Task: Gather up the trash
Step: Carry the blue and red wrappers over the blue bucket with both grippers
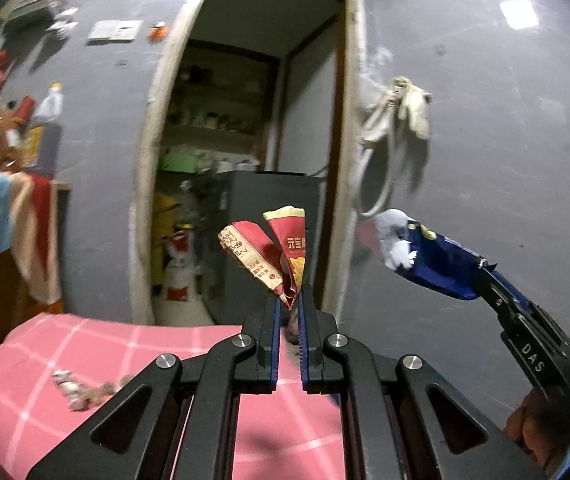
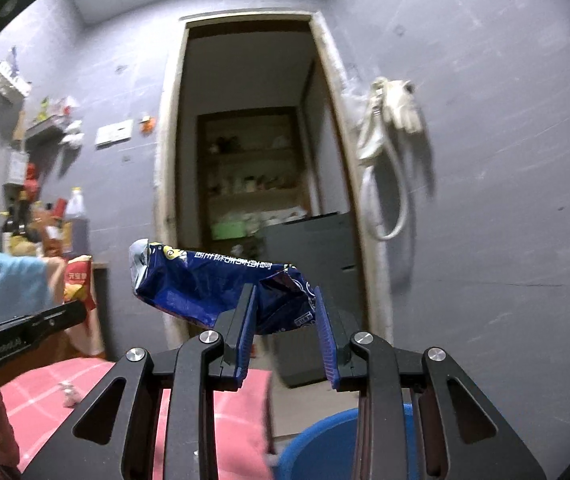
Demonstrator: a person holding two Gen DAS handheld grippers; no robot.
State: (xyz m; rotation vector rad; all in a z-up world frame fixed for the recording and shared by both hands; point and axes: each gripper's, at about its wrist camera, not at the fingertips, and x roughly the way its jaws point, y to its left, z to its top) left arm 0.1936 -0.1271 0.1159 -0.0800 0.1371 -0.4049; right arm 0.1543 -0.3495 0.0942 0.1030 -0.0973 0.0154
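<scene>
My left gripper (image 1: 289, 304) is shut on a crumpled red and cream snack wrapper (image 1: 269, 252) and holds it up above the pink checked table (image 1: 85, 344). My right gripper (image 2: 285, 300) is shut on a blue snack bag (image 2: 205, 284), also held in the air; the bag sticks out to the left. The right gripper and blue bag show in the left wrist view (image 1: 437, 264) at the right. The left gripper (image 2: 29, 332) and red wrapper (image 2: 79, 284) show at the left of the right wrist view. Small crumpled scraps (image 1: 81, 392) lie on the table.
A blue bin (image 2: 321, 444) stands low right beside the table. Ahead is a grey wall with an open doorway (image 2: 253, 184) to a storeroom and a dark cabinet (image 2: 309, 256). Gloves and a hose (image 2: 393, 128) hang on the wall. Bottles (image 2: 73, 220) stand at the left.
</scene>
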